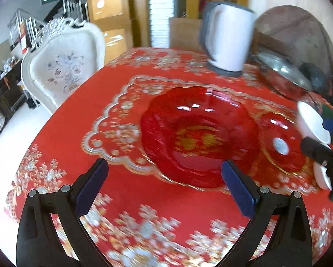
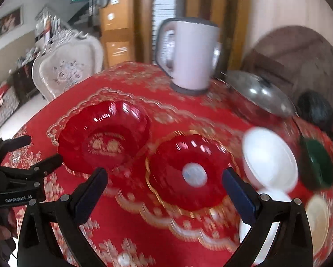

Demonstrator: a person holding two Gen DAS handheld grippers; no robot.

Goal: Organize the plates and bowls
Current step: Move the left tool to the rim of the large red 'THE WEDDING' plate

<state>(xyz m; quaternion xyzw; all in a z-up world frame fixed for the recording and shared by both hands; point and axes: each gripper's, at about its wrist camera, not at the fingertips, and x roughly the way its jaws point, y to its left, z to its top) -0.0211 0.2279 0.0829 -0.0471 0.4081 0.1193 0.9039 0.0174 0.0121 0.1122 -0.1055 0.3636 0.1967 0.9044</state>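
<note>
A large red glass bowl (image 1: 199, 135) sits on the red tablecloth, just beyond my open, empty left gripper (image 1: 164, 182). It also shows in the right wrist view (image 2: 104, 138). A smaller red dish (image 2: 188, 171) with a pale round centre lies between the fingers of my open, empty right gripper (image 2: 164, 184); it also shows in the left wrist view (image 1: 280, 142). A white bowl (image 2: 268, 158) stands to its right, with a white plate (image 2: 262, 229) below it. A green dish (image 2: 315, 164) and a cream dish (image 2: 317, 218) lie at the far right.
A white electric kettle (image 1: 228, 37) stands at the back of the table (image 1: 77, 120). A metal lid (image 2: 260, 93) lies to its right. A white carved chair (image 1: 64, 66) stands at the table's left side. The table edge curves along the left.
</note>
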